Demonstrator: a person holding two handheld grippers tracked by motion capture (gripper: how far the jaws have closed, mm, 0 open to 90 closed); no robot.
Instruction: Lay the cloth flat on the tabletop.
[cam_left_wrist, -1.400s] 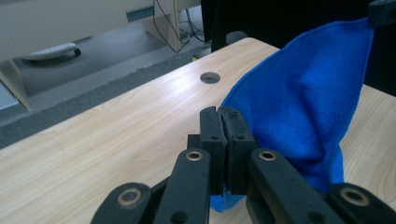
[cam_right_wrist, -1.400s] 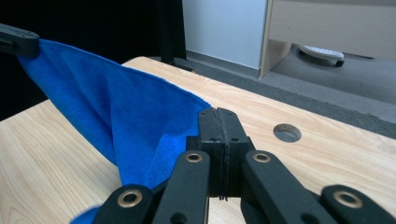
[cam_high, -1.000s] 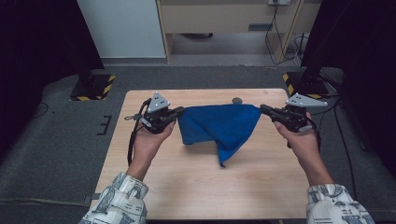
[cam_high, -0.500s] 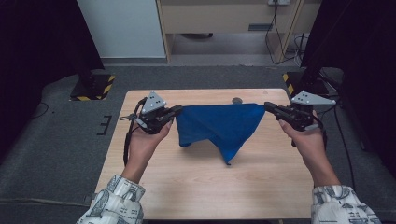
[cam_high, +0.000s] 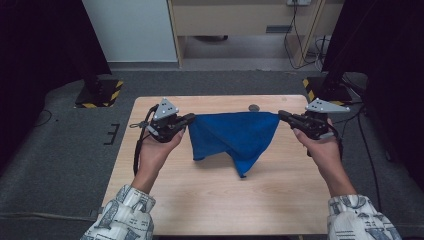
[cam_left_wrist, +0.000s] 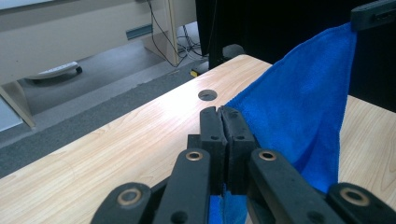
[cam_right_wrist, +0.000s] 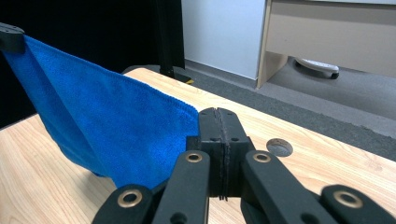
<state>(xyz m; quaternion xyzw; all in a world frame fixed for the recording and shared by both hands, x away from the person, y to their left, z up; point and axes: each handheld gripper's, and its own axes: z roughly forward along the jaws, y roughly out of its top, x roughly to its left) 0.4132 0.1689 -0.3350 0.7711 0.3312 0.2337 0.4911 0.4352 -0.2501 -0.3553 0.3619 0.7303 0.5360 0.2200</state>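
Above the table (cam_high: 200, 200), plain blue cloth (cam_high: 235, 136), unlabelled

A light wood-grain surface (cam_high: 210, 200) with rounded corners stands on grey carpeted floor (cam_high: 60, 165), its top bare apart from a small round dark disc (cam_high: 254, 107) set near the middle of the far edge. The same disc (cam_left_wrist: 207, 94) appears in the left gripper view, and again (cam_right_wrist: 279, 147) in the right gripper view, flush with the pale boards. Whether the lowest tip of the blue cloth (cam_high: 235, 137) rests on the wood cannot be told. Beyond the far edge, cables trail across the carpet.
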